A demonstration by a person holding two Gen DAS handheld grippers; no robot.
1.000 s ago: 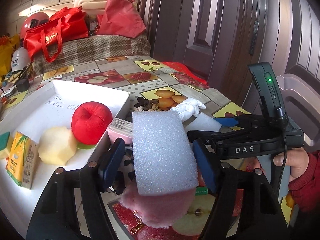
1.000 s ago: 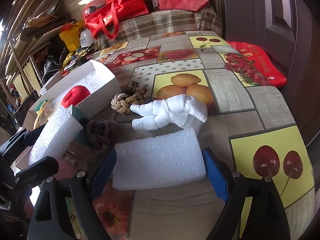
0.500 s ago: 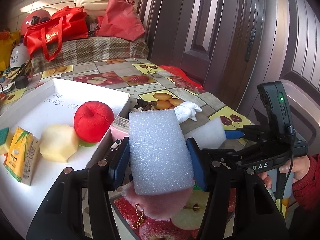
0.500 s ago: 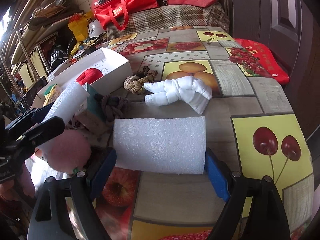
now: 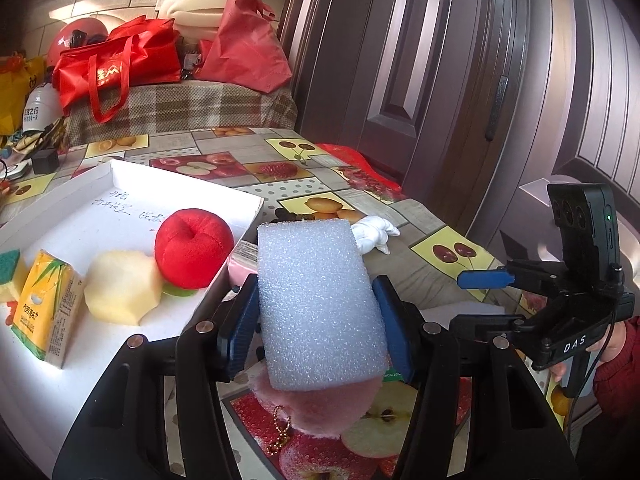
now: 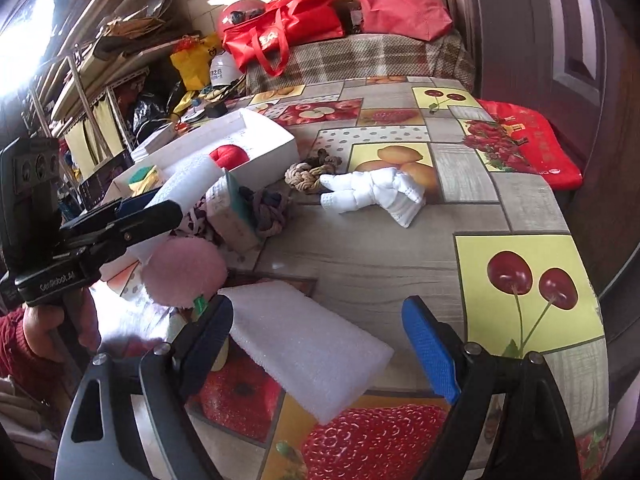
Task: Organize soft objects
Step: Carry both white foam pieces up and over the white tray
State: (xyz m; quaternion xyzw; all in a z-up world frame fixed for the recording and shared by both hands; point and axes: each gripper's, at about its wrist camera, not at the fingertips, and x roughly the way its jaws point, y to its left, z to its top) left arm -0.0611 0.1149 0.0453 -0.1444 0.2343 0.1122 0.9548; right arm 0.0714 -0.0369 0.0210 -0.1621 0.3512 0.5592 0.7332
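From the left wrist view, the left gripper (image 5: 318,322) has its jaws clenched on a white rectangular foam block (image 5: 318,304), pebbly-surfaced, held above a fuzzy pink plush ball (image 5: 316,404). To the left, a shallow white cardboard box (image 5: 120,176) holds a red plush apple (image 5: 194,254) and a pale yellow sponge apple slice (image 5: 120,292).

From the right wrist view, the right gripper (image 6: 320,344) has its jaws released, wide apart, around a second white foam slab (image 6: 308,346) lying flat on the fruit-patterned desk (image 6: 360,256). Its left corner touches the left pad; the right pad stands apart. Farther off lie rolled white knit socks (image 6: 372,194).
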